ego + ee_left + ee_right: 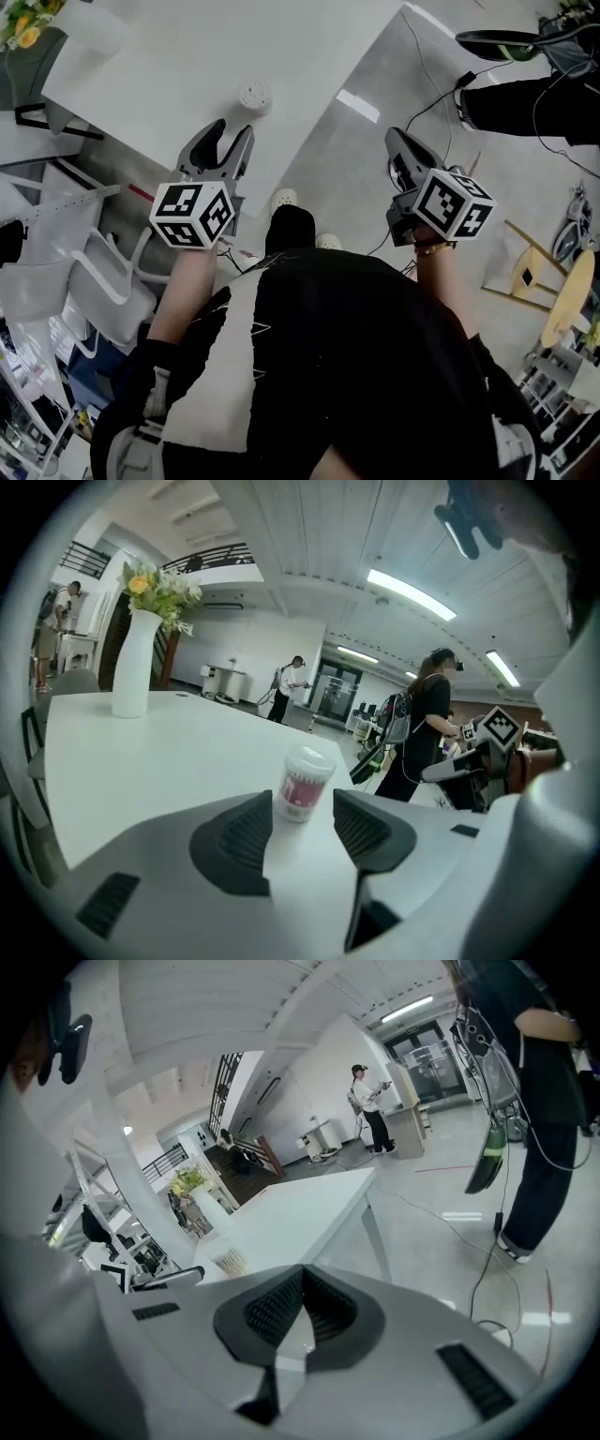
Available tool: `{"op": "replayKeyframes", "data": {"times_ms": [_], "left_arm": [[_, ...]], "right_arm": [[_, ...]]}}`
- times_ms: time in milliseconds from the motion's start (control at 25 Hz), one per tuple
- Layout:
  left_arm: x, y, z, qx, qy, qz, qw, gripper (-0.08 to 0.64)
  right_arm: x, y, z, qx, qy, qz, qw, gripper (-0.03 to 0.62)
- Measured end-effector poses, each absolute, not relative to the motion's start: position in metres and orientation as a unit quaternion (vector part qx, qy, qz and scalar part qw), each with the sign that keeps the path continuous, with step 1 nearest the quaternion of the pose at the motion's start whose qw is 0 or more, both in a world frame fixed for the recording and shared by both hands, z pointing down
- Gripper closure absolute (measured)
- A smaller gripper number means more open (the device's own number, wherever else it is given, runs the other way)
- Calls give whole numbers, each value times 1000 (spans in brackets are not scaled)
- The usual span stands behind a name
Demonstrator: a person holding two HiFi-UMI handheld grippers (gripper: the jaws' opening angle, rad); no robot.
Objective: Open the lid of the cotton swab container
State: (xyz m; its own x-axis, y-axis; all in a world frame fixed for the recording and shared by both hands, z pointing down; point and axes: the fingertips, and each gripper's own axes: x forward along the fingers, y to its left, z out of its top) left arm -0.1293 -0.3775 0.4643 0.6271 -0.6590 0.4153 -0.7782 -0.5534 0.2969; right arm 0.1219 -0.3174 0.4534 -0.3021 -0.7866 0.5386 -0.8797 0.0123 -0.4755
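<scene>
Left gripper (223,131): my jaws stand apart with nothing between the pads. In the left gripper view the cotton swab container (303,782) shows in the gap between the jaw tips but lies beyond them, untouched. The head view confirms that the container (255,96) is ahead of the left gripper and clear of it.

Container: upright on the white worktop (187,56), near its edge, with the lid in place on top. It has a clear body with a red band.

Right gripper (398,141): jaws closed pad to pad and empty, as its own view shows (302,1274). It is held over the floor, off the worktop's side.

A white vase (131,663) with flowers stands at the far end of the worktop, well apart from the container.
</scene>
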Motion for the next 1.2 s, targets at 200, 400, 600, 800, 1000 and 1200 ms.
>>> {"op": "replayKeyframes", "data": {"times_ms": [200,400,600,800,1000,1200], "left_arm": [[-111,-389,473,886,-381,166,207,314],[-98,-396,478,893,-357,192,194,298],[-87,-406,486,896,-344,215,180,290],[-74,-406,489,897,-338,234,162,287],[-75,-414,493,895,-341,244,154,285],[-77,-417,498,891,-347,253,147,288]], "right_arm": [[123,-313,470,591,-695,406,59,588],[128,-307,479,600,-680,419,56,588],[136,-306,487,608,-667,427,48,588],[147,-295,488,615,-659,432,41,588],[151,-296,489,619,-653,436,40,588],[151,-300,493,619,-651,438,39,588]]}}
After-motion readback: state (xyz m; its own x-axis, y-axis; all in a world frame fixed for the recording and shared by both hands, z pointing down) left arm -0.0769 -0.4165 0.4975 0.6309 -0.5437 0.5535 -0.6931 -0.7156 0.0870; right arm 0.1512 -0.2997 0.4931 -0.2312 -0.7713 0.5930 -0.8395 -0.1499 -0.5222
